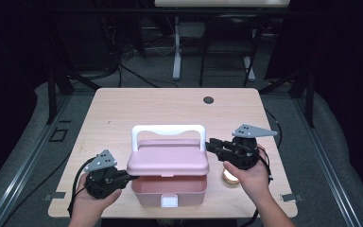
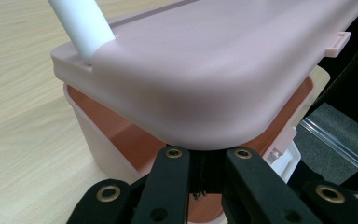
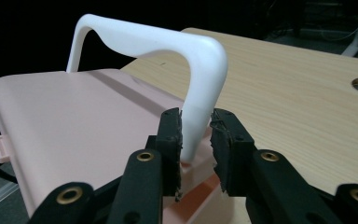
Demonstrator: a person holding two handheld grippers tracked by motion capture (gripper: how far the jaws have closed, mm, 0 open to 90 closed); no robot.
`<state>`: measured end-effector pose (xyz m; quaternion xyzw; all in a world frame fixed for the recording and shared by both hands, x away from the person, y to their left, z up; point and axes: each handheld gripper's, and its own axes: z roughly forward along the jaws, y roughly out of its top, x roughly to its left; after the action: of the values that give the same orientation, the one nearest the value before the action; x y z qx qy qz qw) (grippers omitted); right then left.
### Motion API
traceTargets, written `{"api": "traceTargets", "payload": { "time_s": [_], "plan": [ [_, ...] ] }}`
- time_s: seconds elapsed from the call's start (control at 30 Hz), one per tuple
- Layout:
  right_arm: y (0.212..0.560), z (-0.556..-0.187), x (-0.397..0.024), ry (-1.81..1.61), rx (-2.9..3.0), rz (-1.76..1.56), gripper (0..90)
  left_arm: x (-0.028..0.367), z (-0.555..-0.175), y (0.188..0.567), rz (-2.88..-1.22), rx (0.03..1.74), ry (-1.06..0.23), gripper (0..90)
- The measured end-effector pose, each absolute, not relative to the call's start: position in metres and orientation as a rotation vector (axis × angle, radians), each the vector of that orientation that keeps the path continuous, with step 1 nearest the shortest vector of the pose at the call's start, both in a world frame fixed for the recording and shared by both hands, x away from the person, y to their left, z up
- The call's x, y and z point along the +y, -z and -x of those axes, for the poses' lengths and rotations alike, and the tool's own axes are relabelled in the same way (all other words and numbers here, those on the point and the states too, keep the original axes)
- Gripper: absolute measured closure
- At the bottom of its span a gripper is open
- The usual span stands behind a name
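**Pink lidded box, lid raised, both grippers on it**

Left gripper [image 2: 200,161] is nearest in its own view: jaws close together, tips tucked under the lid's [image 2: 214,70] front corner. Contact point is hidden by the lid edge, so can't tell whether they pinch it or just sit under it. Below the lid, the box [image 2: 121,135] interior shows orange-pink; its far side is cut off.

Right gripper [image 3: 196,140]: jaws narrowly apart, straddling the white handle's [image 3: 158,46] right upright, pads just beside it. Actual touch is hard to confirm.

High view: table [image 1: 123,104] holds the box [image 1: 170,191] at 6 o'clock from centre, lid [image 1: 168,158] tilted open above it, white latch [image 1: 169,202] on the front wall. Left gripper [image 1: 131,178] at the box's 9 o'clock, right gripper [image 1: 211,145] at 2 o'clock. A small round tan object [image 1: 230,178] sits at 3 o'clock, mostly hidden under the right hand [image 1: 250,177]. Grommet hole [image 1: 208,100] at 12 o'clock.
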<state>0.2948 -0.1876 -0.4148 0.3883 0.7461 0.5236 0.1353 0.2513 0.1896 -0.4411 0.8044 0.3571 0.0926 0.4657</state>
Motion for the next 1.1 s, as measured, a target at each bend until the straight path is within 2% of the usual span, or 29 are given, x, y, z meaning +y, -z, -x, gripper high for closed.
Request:
{"api": "traceTargets", "payload": {
  "time_s": [0.57,1.1],
  "plan": [
    [0.44,-0.267,-0.194,-1.473,2.152,-1.128,89.2,0.189,-0.258,0.429,-1.973,0.872,-0.249,89.7],
    [0.469,-0.253,-0.171,-1.444,2.26,-1.086,90.0,0.19,-0.267,0.417,-1.965,0.867,-0.263,89.8]
  ]
}}
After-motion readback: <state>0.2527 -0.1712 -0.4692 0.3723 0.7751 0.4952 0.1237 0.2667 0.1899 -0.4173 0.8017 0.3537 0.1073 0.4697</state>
